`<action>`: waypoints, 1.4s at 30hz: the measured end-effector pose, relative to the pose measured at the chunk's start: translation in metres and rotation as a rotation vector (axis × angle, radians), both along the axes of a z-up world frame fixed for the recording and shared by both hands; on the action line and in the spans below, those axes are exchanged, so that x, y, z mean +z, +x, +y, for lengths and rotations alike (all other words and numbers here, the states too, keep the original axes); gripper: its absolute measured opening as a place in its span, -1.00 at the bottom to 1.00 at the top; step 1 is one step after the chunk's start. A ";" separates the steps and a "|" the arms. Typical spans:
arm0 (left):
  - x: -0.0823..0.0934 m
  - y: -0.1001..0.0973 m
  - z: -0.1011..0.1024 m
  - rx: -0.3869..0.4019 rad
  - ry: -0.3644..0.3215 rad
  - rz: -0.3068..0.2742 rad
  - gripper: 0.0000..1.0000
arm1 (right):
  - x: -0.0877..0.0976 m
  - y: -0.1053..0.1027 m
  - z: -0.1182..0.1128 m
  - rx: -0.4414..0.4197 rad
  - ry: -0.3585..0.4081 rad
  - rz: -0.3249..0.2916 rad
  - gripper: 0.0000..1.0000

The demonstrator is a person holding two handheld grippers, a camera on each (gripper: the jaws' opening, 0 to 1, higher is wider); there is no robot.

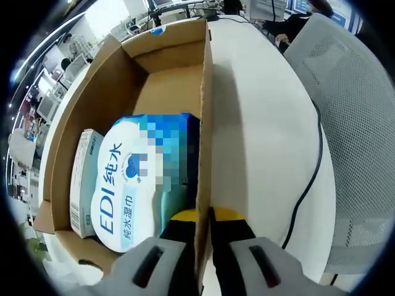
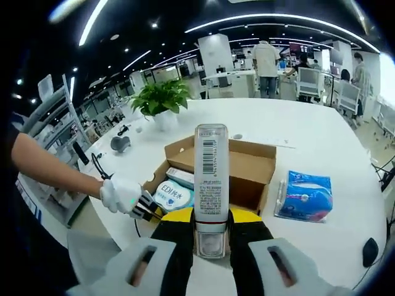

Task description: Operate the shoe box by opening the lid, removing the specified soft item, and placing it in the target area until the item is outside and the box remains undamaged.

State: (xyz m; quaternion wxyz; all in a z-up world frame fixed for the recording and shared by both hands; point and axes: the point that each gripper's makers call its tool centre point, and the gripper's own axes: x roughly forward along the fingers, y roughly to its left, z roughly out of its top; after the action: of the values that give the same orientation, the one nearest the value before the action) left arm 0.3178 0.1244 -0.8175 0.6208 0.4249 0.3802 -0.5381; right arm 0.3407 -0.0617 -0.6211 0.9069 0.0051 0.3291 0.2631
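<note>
The open cardboard shoe box (image 1: 105, 92) lies on a white table (image 1: 259, 123). Inside it are a blue-and-white wet-wipes pack (image 1: 133, 185) and a slim white carton (image 1: 83, 179) beside it. My left gripper (image 1: 205, 216) is shut on the box's right side wall, one jaw inside and one outside. In the right gripper view the box (image 2: 247, 166) sits mid-table, and the left gripper (image 2: 151, 209), in a gloved hand, clamps its near-left wall. My right gripper (image 2: 212, 216) is shut on an upright white tube (image 2: 211, 179) with a barcode, held above the table in front of the box.
A second blue wipes pack (image 2: 305, 196) lies on the table to the right of the box. A potted plant (image 2: 162, 98) stands behind it. A black cable (image 1: 311, 179) runs along the table edge next to a grey mesh chair (image 1: 352, 111). People stand far back.
</note>
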 end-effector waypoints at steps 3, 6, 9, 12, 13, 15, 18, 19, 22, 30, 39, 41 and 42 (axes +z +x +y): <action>0.000 -0.001 0.000 0.001 0.000 -0.001 -0.96 | -0.002 -0.002 -0.007 -0.011 -0.010 0.003 -0.66; 0.000 0.000 0.000 0.001 0.000 -0.001 -0.96 | -0.004 -0.004 -0.015 -0.025 -0.022 0.011 -0.66; 0.000 0.001 0.000 -0.001 0.000 -0.001 -0.96 | -0.006 -0.004 -0.023 -0.044 -0.025 0.015 -0.66; 0.002 0.001 0.001 -0.005 0.000 -0.013 -0.96 | -0.008 -0.005 -0.030 -0.070 -0.022 0.025 -0.66; 0.002 0.001 0.001 -0.004 0.001 -0.011 -0.96 | -0.008 -0.005 -0.033 -0.082 -0.023 0.027 -0.66; 0.002 0.002 0.002 -0.005 0.001 -0.005 -0.96 | -0.007 -0.005 -0.039 -0.105 -0.017 0.027 -0.66; 0.002 0.002 0.002 -0.007 0.001 -0.002 -0.96 | -0.005 -0.005 -0.047 -0.168 0.016 0.033 -0.66; 0.002 0.002 0.002 -0.006 0.000 -0.004 -0.96 | -0.002 -0.004 -0.049 -0.176 0.015 0.025 -0.66; 0.002 0.002 0.002 -0.001 0.001 -0.009 -0.96 | 0.000 -0.004 -0.050 -0.183 -0.002 0.015 -0.66; 0.002 0.003 0.003 -0.005 0.004 0.012 -0.97 | -0.008 -0.009 -0.038 -0.147 0.005 0.000 -0.66; 0.003 0.003 0.004 0.027 0.016 0.030 -0.96 | -0.016 -0.010 -0.069 -0.205 0.018 0.033 -0.66; 0.003 0.003 0.003 0.038 0.015 0.025 -0.96 | -0.011 -0.011 -0.078 -0.249 0.017 0.027 -0.66; 0.003 0.002 0.003 0.041 0.014 0.024 -0.96 | -0.007 -0.010 -0.082 -0.277 0.030 0.010 -0.66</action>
State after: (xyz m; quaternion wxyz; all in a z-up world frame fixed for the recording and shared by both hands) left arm 0.3198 0.1275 -0.8146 0.6239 0.4149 0.4002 -0.5277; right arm 0.3303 -0.1441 -0.6281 0.9328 0.0651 0.3256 0.1403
